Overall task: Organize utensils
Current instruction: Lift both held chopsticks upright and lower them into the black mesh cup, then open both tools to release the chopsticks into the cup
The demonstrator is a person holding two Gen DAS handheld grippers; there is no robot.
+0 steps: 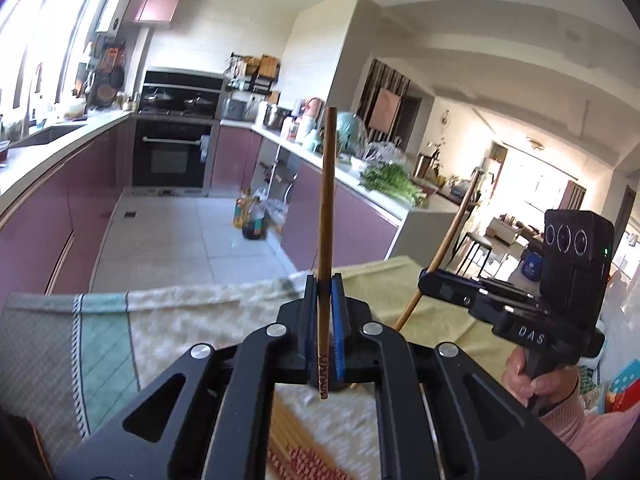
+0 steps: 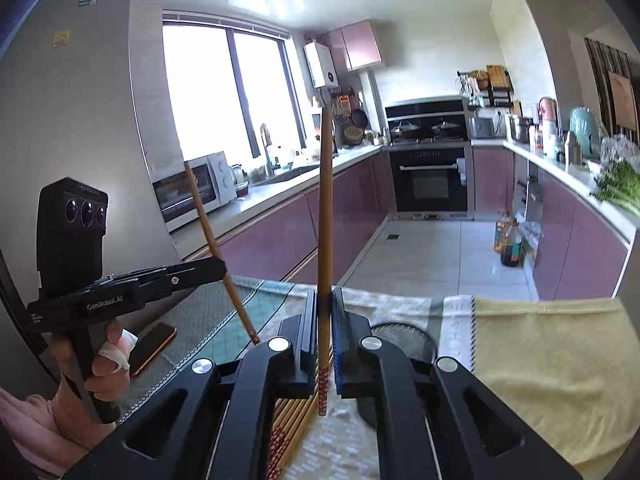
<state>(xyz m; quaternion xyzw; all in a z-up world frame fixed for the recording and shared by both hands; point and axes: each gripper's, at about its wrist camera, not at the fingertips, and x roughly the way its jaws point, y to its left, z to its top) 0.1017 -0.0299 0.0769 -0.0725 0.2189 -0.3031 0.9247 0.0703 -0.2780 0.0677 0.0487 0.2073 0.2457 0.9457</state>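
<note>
- While both hand-held grippers are raised above the table (image 2: 560, 360), each clamps one chopstick.
- Left hand-held gripper (image 1: 324, 312): narrow, closed on a chopstick (image 1: 327, 200); long axis near vertical in its own view, plain tip up, patterned red end down below the pads.
- Right wrist view shows the same left hand-held gripper (image 2: 218, 268) with its chopstick (image 2: 218, 248) tilted, top leaning left, patterned end low near the cloth.
- Right hand-held gripper (image 2: 325, 312): narrow, closed on a second chopstick (image 2: 325, 220); long axis upright, plain tip up, red patterned end hanging below the fingers.
- Left wrist view shows the right hand-held gripper (image 1: 424, 280) with that chopstick (image 1: 448, 240) slanted, top leaning right.
- Loose chopsticks (image 2: 294, 420) lie in a bundle on the cloth (image 1: 200, 320) under the grippers, patterned ends toward the camera, side by side.
- Black mesh holder (image 2: 404, 338) sits on the table just right of the right hand-held gripper.
- Phone (image 2: 154, 346) lies flat at left.
</note>
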